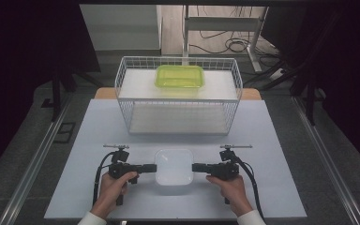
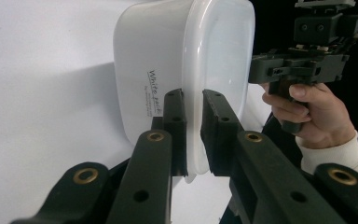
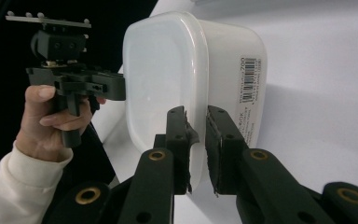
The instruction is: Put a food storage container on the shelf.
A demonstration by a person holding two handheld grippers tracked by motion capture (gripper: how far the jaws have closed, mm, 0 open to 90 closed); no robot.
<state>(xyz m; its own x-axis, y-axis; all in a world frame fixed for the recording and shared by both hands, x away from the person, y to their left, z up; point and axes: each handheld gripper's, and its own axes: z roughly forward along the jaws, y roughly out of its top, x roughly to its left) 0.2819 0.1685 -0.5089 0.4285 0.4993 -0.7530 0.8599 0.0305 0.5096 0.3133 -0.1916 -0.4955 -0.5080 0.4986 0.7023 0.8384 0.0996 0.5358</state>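
Two hands, two grippers, one white tub [image 1: 174,165] on the near table [image 1: 75,187], w/ lid on. Left gripper [image 1: 153,168] pinches the tub's left rim, jaws nearly together. Right gripper [image 1: 195,167] pinches the opposite rim, equally narrow. Farther back: one wire basket [image 1: 178,96], w/ one green tub [image 1: 180,76] on its upper shelf.

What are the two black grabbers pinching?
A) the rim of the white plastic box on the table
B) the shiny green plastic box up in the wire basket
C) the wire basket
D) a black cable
A: the left gripper and the right gripper each clamp the rim of the white plastic box, from opposite sides.
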